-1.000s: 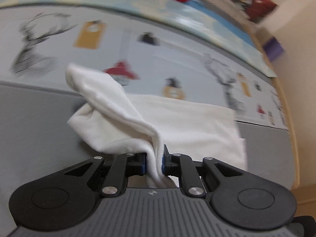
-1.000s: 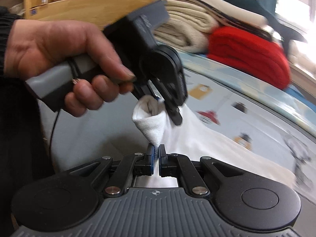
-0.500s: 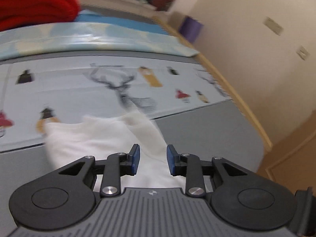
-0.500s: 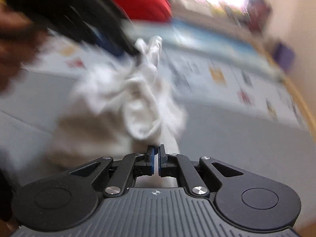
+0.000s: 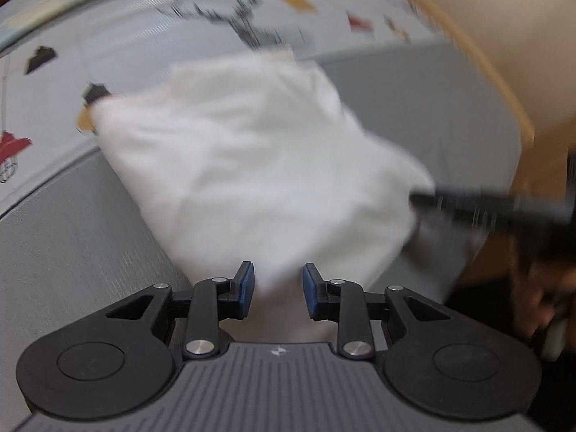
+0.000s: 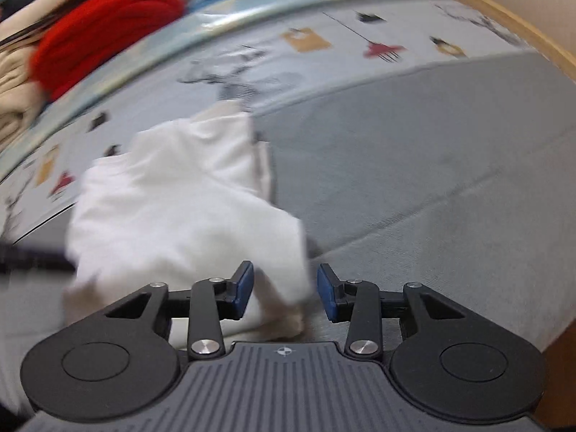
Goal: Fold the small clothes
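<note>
A small white garment [image 5: 252, 165] lies folded on the grey mat; it also shows in the right wrist view [image 6: 187, 208]. My left gripper [image 5: 278, 289] is open, its blue pads apart over the garment's near edge. My right gripper [image 6: 284, 288] is open, with the garment's near corner lying between its jaws. The right gripper also shows blurred in the left wrist view [image 5: 486, 205] at the garment's right corner. The left gripper shows as a dark blur in the right wrist view [image 6: 32, 259] at the garment's left side.
A printed cloth with deer and house motifs [image 6: 324, 46] covers the far part of the surface. A red folded knit [image 6: 104, 39] and beige folded clothes [image 6: 14, 100] sit at the back left. A wooden edge [image 5: 478, 57] runs along the right.
Both grippers held the white garment lifted and shut; the left let go first, then the right. The garment now lies folded on the mat.
</note>
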A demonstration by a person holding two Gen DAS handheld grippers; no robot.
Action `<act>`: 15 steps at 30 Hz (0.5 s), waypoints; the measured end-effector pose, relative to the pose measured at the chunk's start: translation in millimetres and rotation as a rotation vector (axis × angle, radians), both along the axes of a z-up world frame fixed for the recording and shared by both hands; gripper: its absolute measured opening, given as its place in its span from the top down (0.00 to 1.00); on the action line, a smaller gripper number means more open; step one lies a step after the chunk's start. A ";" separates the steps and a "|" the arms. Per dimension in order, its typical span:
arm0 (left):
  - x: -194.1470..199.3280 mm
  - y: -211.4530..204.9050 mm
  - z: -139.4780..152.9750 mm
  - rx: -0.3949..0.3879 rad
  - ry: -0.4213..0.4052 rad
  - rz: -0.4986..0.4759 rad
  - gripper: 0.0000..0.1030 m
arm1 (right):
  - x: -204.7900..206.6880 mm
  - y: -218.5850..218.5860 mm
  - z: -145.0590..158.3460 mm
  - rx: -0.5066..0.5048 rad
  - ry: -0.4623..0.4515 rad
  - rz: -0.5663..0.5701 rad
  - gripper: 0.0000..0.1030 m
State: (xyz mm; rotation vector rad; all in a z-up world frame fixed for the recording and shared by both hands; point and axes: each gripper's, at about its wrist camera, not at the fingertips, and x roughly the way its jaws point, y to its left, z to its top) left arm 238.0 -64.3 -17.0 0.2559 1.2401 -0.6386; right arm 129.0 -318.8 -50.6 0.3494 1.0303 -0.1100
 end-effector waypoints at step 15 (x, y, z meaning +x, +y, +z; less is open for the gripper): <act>-33.8 -5.7 -33.0 0.215 -0.048 -0.276 0.77 | 2.2 2.8 -1.2 -0.084 0.157 0.101 0.90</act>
